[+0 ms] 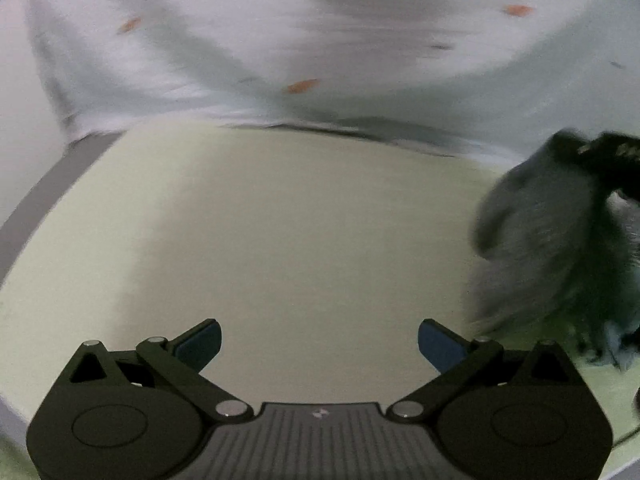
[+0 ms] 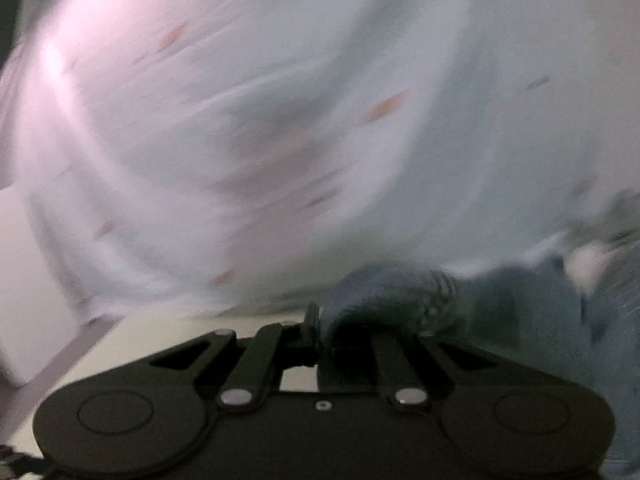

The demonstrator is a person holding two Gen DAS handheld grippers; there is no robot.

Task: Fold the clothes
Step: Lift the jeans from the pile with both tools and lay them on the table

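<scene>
No containers are in view. My left gripper [image 1: 319, 342] hangs over the pale tabletop [image 1: 280, 220], fingers spread wide and holding nothing. My right gripper [image 2: 320, 328] has its fingers drawn together, clamped on a fold of the grey-blue garment [image 2: 392, 292], which trails away to the right. In the left wrist view that garment is a blurred dark mass at the right. A white spotted cloth [image 1: 320, 40] fills the far side.

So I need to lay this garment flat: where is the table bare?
Bare table lies ahead of the open left gripper, bordered by the white spotted cloth beyond and the grey garment on its right. The right side is crowded: the right gripper clamps that garment there.
</scene>
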